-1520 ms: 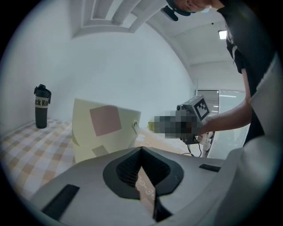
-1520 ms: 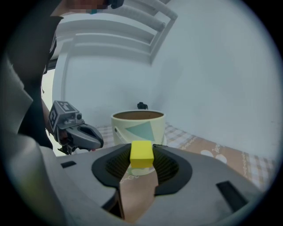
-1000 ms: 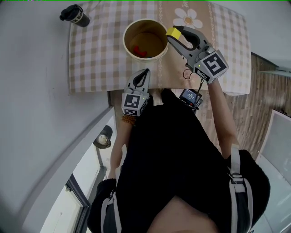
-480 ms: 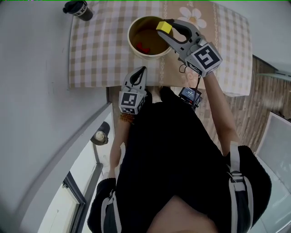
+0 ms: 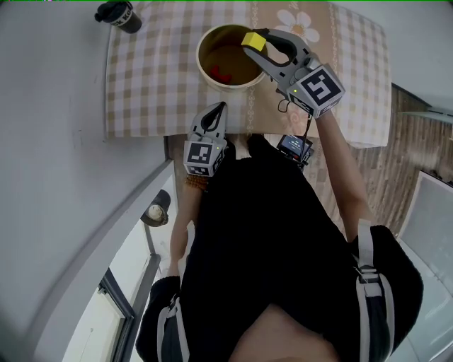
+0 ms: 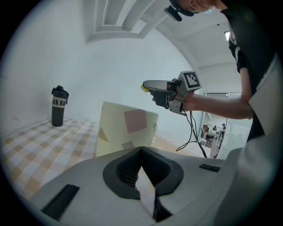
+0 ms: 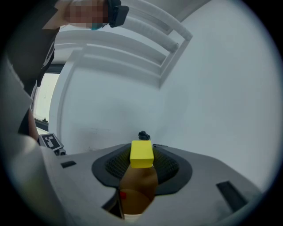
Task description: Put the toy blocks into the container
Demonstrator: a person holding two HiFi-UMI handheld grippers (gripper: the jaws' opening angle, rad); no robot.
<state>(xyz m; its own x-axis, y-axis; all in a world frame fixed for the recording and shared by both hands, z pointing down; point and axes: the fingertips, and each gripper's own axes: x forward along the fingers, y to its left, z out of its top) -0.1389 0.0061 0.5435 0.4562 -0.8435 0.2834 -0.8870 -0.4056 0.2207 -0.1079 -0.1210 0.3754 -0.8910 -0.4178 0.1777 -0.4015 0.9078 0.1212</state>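
My right gripper [image 5: 253, 40] is shut on a yellow block [image 5: 253, 39] and holds it above the right part of the cream container's mouth [image 5: 205, 39]. In the right gripper view the yellow block [image 7: 142, 154] sits pinched between the ribbed pads at the tips, with the container's brown inside [image 7: 138, 187] and a red block [image 7: 123, 195] below it. The red block [image 5: 221, 73] lies on the container's bottom. My left gripper [image 5: 214, 113] is shut and holds nothing, near the table's front edge, pointing at the container [image 6: 126, 130]. From there the right gripper [image 6: 161, 90] shows above the rim.
A checked cloth [image 5: 148, 78] covers the table. At the far left corner a black bottle [image 5: 119, 14] stands upright, also seen as the bottle [image 6: 58, 106] in the left gripper view. A small screen device [image 5: 292, 148] hangs on a cable by the front edge.
My right gripper has carried the yellow block left from beside the container's right rim to above its mouth. In the last half second it barely moved. The left gripper stays put.
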